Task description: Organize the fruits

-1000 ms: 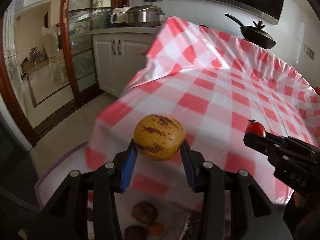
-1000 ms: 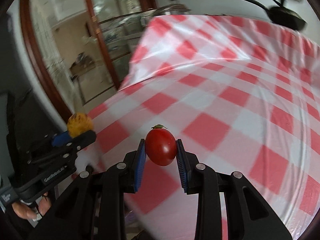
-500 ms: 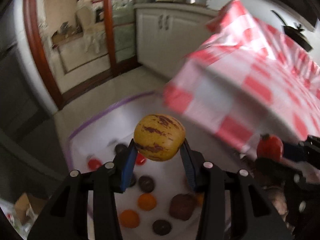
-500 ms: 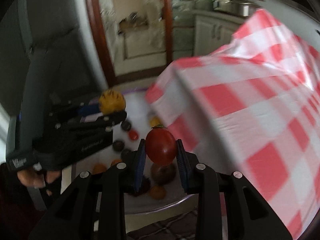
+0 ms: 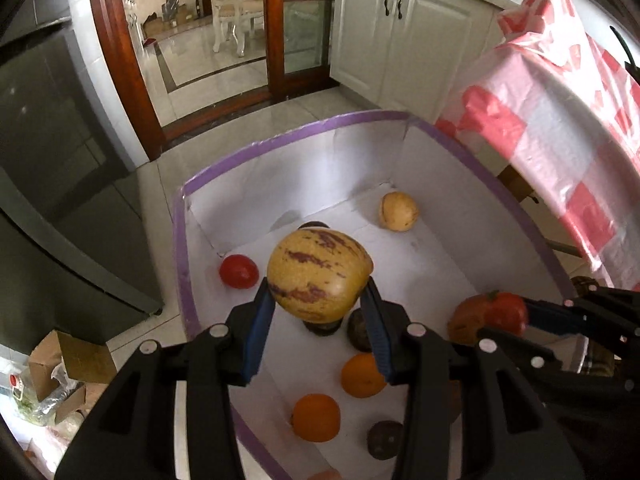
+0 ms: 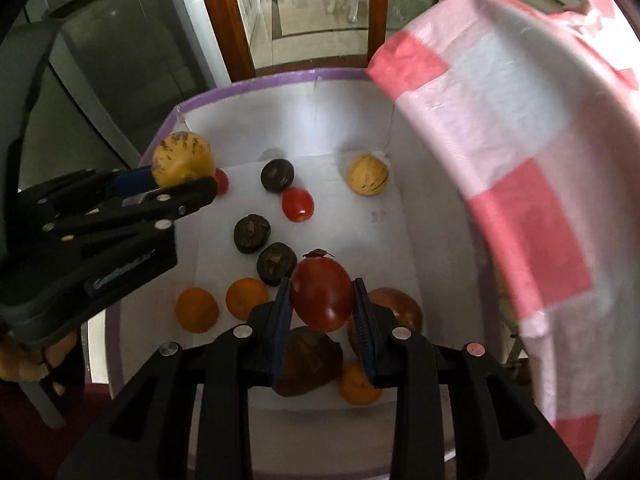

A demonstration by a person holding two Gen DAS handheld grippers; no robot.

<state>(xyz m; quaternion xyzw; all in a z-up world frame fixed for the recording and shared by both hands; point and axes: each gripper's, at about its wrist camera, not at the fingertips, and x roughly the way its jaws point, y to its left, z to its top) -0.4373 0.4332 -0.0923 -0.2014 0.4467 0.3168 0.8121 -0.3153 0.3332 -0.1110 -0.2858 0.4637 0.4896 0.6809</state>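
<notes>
The white box with a purple rim point(image 5: 280, 136) sits on the floor beside the red-checked tablecloth point(image 5: 560, 120); everything else is placed against it. Above its middle, the left hand-held gripper point(image 5: 318, 300) is clamped on a yellow pepino melon with purple streaks point(image 5: 318, 272). Above its near end, the right hand-held gripper point(image 6: 322, 308) is closed tight on a red tomato point(image 6: 322, 294). On the box floor lie a second pepino melon point(image 6: 368, 174) at the far end, oranges point(image 6: 246, 298), dark passion fruits point(image 6: 252, 234) and small tomatoes point(image 6: 297, 204).
</notes>
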